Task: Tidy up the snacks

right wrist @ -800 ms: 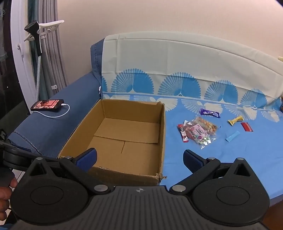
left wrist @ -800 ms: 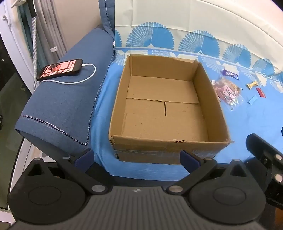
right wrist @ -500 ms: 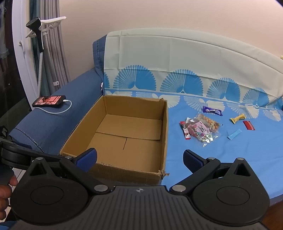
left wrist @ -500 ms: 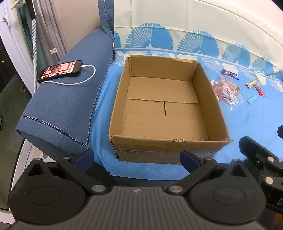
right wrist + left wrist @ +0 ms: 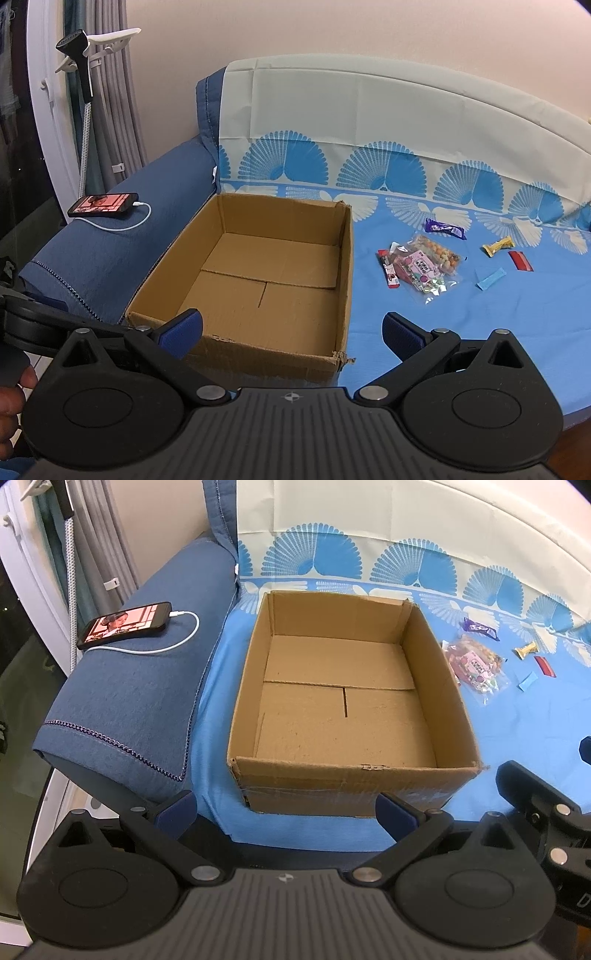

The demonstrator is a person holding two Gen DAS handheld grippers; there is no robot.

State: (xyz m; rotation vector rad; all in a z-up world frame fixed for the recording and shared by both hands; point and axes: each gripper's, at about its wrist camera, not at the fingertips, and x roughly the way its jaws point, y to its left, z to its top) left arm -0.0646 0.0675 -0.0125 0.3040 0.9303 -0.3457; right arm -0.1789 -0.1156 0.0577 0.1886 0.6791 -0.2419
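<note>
With both tongs, left (image 5: 284, 808) and right (image 5: 291, 330), spread and empty, the flat thin wrappers (image 5: 490, 278) right of the cardboard box (image 5: 258, 273) may slip a pinch on the soft bedsheet (image 5: 498, 325).

One box (image 5: 258, 280); roughly six snacks (image 5: 424, 266); one phone (image 5: 103, 205)

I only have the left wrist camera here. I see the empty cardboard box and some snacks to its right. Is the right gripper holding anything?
Observer: No. The right wrist view shows the right gripper wide open, with nothing between its fingers.
Operator: Is anything hidden from me by the box wall, near the clear bag?
Observer: Yes, a red stick snack lies right beside the clear snack bag, on the side facing the cardboard box.
Operator: Anything else at the edges?
Observer: Part of a person's hand shows at the lower left edge of the right wrist view.
</note>
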